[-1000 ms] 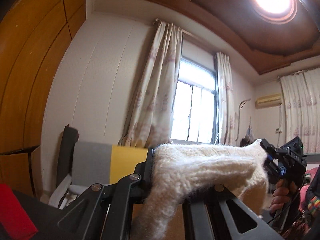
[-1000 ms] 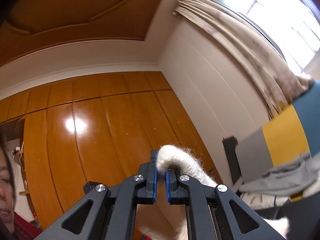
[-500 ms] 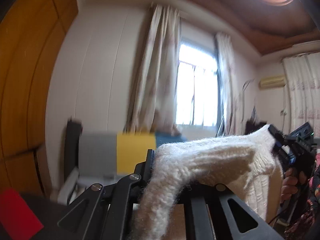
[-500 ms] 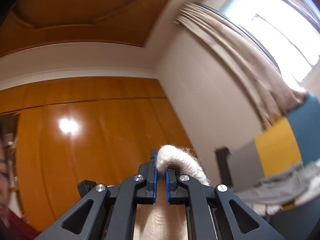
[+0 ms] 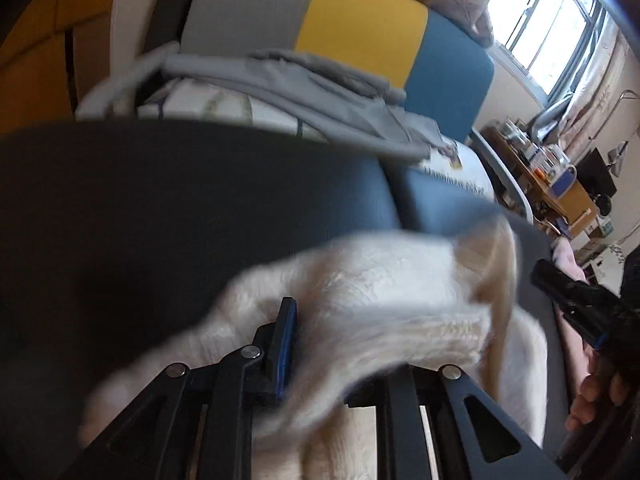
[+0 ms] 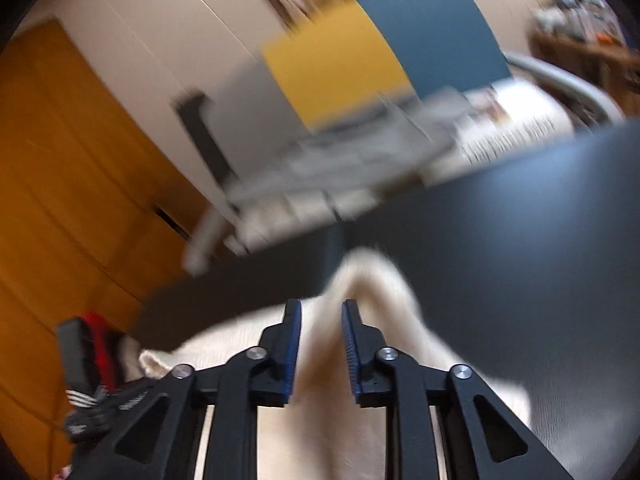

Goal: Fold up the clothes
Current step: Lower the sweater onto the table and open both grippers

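Observation:
A fluffy cream knit sweater (image 5: 380, 304) lies bunched on the dark table (image 5: 160, 208). In the left wrist view my left gripper (image 5: 332, 344) is low over it; the sweater covers the right finger, so its state is unclear. The other gripper (image 5: 576, 304) shows at the right edge, held by a hand. In the right wrist view my right gripper (image 6: 320, 320) has its jaws apart, with a ridge of the sweater (image 6: 372, 280) rising between the blue pads (image 6: 292, 344). The fabric looks loose between them.
A chair with grey, yellow and blue back panels (image 5: 360, 36) stands behind the table, with grey clothes (image 5: 304, 92) and papers on it. Orange wardrobe doors (image 6: 60, 200) are at the left. A cluttered desk (image 5: 560, 184) stands by the window.
Both grippers have swung down from pointing at the ceiling and wall to the table, bringing the sweater down onto it. The right gripper's jaws have opened off the sweater.

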Tool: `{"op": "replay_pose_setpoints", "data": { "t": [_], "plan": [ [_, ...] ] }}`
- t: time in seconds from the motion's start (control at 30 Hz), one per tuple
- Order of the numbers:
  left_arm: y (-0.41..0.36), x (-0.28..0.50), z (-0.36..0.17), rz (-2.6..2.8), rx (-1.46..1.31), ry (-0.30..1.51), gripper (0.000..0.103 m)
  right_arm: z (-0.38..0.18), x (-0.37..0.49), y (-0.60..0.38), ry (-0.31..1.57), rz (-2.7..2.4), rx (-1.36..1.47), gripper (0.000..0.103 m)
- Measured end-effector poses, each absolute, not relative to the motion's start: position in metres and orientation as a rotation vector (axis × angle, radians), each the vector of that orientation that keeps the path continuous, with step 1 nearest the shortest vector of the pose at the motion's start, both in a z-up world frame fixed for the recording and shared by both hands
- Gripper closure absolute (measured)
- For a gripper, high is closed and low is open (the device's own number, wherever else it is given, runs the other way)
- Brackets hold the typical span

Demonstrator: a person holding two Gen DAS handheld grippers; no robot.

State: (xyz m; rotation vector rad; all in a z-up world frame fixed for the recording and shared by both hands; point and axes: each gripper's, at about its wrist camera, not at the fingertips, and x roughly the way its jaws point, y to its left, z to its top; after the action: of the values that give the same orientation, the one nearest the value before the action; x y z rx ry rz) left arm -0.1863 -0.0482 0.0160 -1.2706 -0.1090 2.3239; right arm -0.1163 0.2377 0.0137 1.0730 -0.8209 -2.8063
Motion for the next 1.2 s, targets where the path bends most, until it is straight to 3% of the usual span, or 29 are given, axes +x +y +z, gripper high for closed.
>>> {"op": "replay_pose_setpoints", "data": {
  "t": [0.13, 0.4, 0.6, 0.7, 0.77, 0.8, 0.83, 0.93, 1.2],
  "plan": [
    [-0.051, -0.162, 0.02, 2.36, -1.143, 0.006, 0.082, -0.004, -0.07, 0.224, -0.739, -2.818, 1.085, 0.061],
    [-0.092, -0.126, 0.08, 2.387, -1.08, -0.189, 0.076, 0.049, 0.015, 0.189, -0.456, -2.84, 1.106, 0.052],
    [-0.094, -0.089, 0.047, 2.407, -1.122, -0.178, 0.075, 0.036, 0.079, 0.152, -0.342, -2.713, 1.323, 0.042],
    [-0.079, -0.085, 0.021, 2.405, -1.146, -0.08, 0.074, 0.01, 0.093, 0.125, -0.166, -2.666, 1.498, 0.042],
    [-0.068, -0.086, 0.011, 2.407, -1.153, 0.005, 0.072, -0.004, 0.1, 0.107, 0.085, -2.705, 1.519, 0.045],
    [-0.065, -0.088, 0.01, 2.402, -1.158, 0.026, 0.071, -0.005, 0.102, 0.1, 0.175, -2.724, 1.496, 0.054],
    [-0.062, -0.091, 0.009, 2.396, -1.162, 0.045, 0.07, -0.004, 0.104, 0.096, 0.212, -2.732, 1.477, 0.067],
    [-0.061, -0.1, 0.007, 2.375, -1.165, 0.055, 0.069, 0.009, 0.106, 0.112, 0.115, -2.745, 1.448, 0.09],
    [-0.07, -0.104, 0.001, 2.35, -1.134, -0.017, 0.068, 0.098, 0.095, 0.232, -0.103, -3.031, 1.282, 0.091]
  ]
}}
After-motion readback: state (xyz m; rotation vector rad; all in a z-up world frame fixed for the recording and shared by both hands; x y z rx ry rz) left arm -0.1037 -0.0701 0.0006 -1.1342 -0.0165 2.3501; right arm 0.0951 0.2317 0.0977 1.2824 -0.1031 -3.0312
